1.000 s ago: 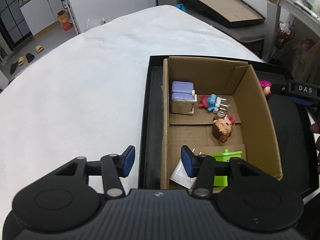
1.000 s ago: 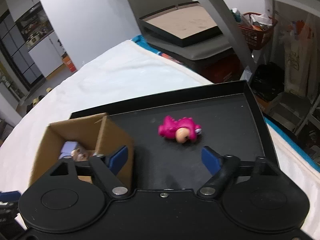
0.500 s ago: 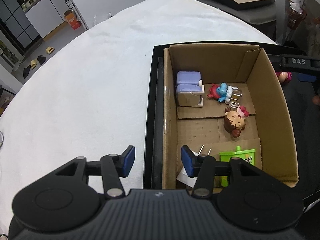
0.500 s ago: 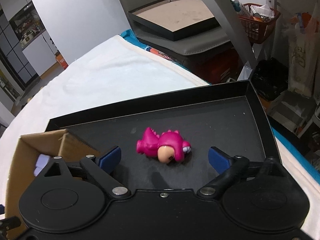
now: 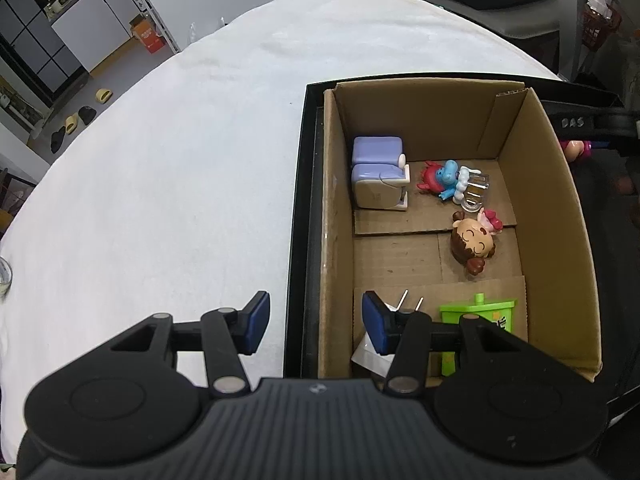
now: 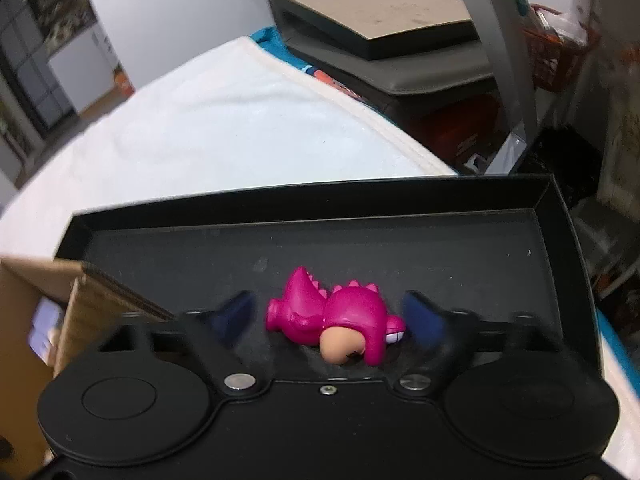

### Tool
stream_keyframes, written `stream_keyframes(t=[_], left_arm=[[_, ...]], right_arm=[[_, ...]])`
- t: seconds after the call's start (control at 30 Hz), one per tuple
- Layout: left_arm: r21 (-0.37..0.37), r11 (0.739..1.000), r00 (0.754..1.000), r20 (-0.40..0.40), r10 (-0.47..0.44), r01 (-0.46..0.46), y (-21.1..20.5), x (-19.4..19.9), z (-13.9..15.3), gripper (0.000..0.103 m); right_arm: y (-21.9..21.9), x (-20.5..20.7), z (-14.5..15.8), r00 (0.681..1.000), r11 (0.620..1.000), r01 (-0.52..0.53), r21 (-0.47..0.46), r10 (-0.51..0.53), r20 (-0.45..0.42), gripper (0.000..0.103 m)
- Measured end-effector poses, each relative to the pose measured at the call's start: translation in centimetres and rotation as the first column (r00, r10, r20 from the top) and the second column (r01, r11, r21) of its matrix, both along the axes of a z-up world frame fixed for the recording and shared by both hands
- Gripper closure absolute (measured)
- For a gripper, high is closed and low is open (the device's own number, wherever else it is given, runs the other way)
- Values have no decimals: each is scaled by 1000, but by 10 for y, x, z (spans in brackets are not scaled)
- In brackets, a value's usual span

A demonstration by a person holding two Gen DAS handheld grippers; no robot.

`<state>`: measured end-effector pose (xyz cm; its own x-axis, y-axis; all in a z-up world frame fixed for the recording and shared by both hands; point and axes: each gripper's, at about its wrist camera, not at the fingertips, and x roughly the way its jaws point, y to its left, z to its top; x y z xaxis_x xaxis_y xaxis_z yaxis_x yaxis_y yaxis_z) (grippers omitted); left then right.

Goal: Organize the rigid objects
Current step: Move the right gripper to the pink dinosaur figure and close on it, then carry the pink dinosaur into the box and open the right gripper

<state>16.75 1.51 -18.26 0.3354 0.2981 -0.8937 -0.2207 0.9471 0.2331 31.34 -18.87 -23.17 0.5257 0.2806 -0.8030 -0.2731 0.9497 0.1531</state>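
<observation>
One toy left outside: closing right gripper jaws around pink dinosaur, not yet pinching. Next: gripping, lifting into cardboard box. Left gripper half-open, empty.

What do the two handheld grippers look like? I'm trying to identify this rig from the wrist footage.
Both look alike. The left gripper has a matte black body with a ribbed top, two round black discs, angled black linkage arms with silver pivot pins, and blue pads on its fingers. The right gripper shows the same discs, pins and blue pads, blurred. Seen from the left wrist camera, it carries white lettering reading DAS.
</observation>
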Motion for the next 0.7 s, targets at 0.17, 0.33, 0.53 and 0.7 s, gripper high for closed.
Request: stream_keyframes(t=[0.17, 0.33, 0.53, 0.7], left_arm=[[-12, 1000, 1000, 3, 6, -6, 2, -1, 0, 54], [-31, 1000, 1000, 20, 3, -3, 5, -5, 2, 54], [-56, 998, 999, 37, 4, -2, 8, -10, 5, 54], [-89, 996, 998, 60, 5, 0, 13, -15, 9, 54]], right_arm=[[-8, -9, 5, 1000, 999, 11, 39, -10, -29, 36], [-10, -25, 12, 999, 1000, 22, 19, -22, -36, 36], [-10, -40, 30, 998, 999, 50, -2, -50, -23, 36], [-7, -54, 47, 999, 999, 51, -19, -51, -4, 36]])
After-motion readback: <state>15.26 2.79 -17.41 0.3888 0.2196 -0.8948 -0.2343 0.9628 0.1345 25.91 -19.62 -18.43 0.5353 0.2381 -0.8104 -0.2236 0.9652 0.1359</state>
